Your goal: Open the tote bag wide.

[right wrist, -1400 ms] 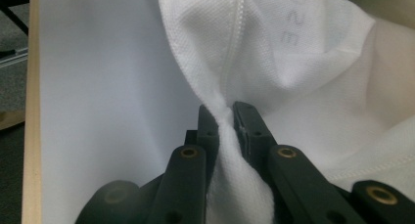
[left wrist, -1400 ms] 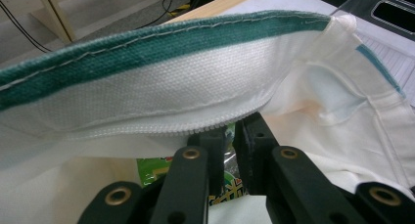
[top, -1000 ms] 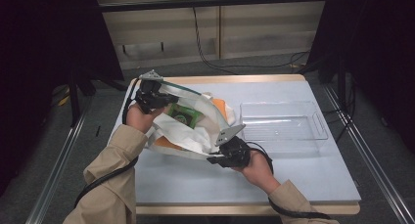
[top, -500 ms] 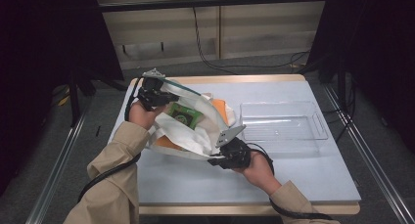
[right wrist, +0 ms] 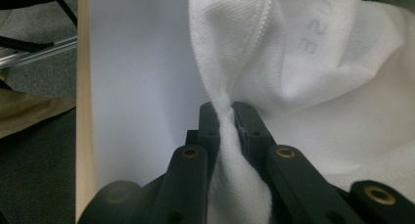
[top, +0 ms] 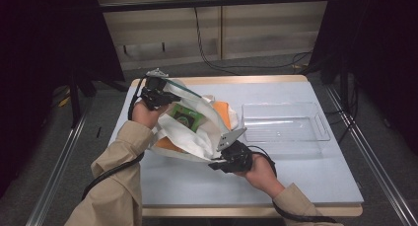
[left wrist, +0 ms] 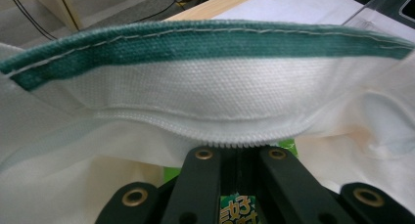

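ideally the left gripper [top: 156,92] and right gripper [top: 227,159], each pinching the white tote bag's [top: 197,137] rim, pull apart evenly so the green packet [top: 187,118] stays reachable.

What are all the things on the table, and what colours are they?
bag: one, white cloth with a green strap, left half of the table, held open
packet: one, green, inside the bag
orange thing: one, orange, in the bag beside the packet; what it is, I can't tell
tray: one, clear plastic, right of the bag
table: one, pale top, wooden edge
left gripper: black, shut on the bag
right gripper: black, shut on the bag
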Available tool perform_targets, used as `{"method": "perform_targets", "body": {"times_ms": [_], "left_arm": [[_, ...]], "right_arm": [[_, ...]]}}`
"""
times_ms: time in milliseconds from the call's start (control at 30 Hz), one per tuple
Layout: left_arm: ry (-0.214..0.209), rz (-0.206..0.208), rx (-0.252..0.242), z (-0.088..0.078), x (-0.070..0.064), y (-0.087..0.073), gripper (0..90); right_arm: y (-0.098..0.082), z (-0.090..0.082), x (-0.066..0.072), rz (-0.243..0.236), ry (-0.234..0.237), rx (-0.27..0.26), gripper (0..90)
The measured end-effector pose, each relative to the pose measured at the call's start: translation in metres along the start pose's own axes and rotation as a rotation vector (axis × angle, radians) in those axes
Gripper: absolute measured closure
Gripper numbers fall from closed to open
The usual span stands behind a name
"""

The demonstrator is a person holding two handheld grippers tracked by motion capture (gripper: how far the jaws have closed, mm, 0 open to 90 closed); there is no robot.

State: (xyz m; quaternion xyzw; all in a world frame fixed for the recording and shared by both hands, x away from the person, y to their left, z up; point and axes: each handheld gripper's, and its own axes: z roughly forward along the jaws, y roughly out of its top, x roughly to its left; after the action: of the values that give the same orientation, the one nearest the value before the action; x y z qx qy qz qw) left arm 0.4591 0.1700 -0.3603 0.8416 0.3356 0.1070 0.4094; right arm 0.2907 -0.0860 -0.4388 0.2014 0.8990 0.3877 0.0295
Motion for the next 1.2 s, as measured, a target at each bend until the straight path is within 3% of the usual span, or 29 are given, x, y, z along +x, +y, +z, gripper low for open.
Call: {"method": "perform_targets", "body": {"times_ms": [167, 233, 300, 367, 500, 667, 933, 1200], "left_arm": [[0.007, -0.028, -0.016, 0.003, -0.001, 0.001, 90.0], [0.008, -0.003, 0.001, 0.003, 0.001, 0.001, 90.0], [0.014, -0.028, -0.017, 0.005, 0.001, 0.001, 90.0], [0.015, -0.014, 0.000, 0.005, 0.004, 0.001, 90.0], [0.021, -0.038, -0.018, 0.008, 0.005, 0.001, 90.0], [0.025, -0.034, 0.009, 0.012, 0.010, 0.003, 90.0], [0.032, -0.069, 0.017, 0.021, 0.014, 0.002, 90.0], [0.041, -0.066, 0.034, 0.026, 0.018, 0.002, 90.0]], "right_arm": [[-0.002, 0.001, 0.000, -0.004, 0.000, 0.000, 83.5], [-0.003, 0.001, 0.000, 0.000, -0.001, -0.003, 83.6], [-0.003, 0.001, 0.001, 0.007, 0.002, -0.002, 83.5], [-0.003, 0.001, 0.000, 0.004, 0.002, -0.004, 83.5], [-0.003, 0.001, 0.001, 0.003, 0.002, 0.000, 83.5], [-0.004, 0.003, 0.000, -0.002, -0.002, 0.000, 83.5], [-0.004, 0.005, 0.000, 0.004, -0.002, 0.003, 83.4], [-0.005, 0.004, -0.002, 0.017, 0.007, -0.008, 83.3]]}}
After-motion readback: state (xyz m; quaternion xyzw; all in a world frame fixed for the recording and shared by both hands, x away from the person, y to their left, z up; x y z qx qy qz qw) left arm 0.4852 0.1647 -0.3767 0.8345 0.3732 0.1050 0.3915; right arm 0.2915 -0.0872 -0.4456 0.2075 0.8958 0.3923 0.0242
